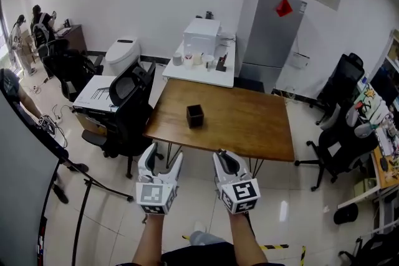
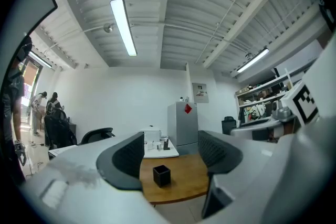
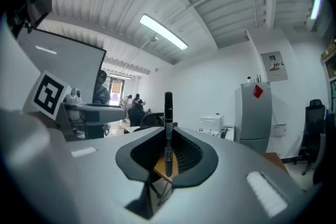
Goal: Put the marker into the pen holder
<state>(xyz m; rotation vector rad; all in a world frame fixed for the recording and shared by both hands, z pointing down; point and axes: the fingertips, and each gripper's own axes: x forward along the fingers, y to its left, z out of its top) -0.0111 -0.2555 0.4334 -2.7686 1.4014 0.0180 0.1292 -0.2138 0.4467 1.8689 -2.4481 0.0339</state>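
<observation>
A black square pen holder (image 1: 194,115) stands on the wooden table (image 1: 249,128); the left gripper view frames this pen holder (image 2: 161,175) between its jaws, still some way off. My left gripper (image 1: 160,166) is open and empty, short of the table's near edge. My right gripper (image 1: 227,163), beside it, is shut on a black marker (image 3: 168,131) that stands upright between the pads. In the head view the marker is too small to make out. Both grippers point level toward the table.
A black office chair (image 1: 128,112) sits at the table's left edge. A white side table (image 1: 202,68) with a white box and cups stands behind, next to a grey fridge (image 1: 269,34). More chairs and a cluttered desk (image 1: 380,134) line the right. People stand far left.
</observation>
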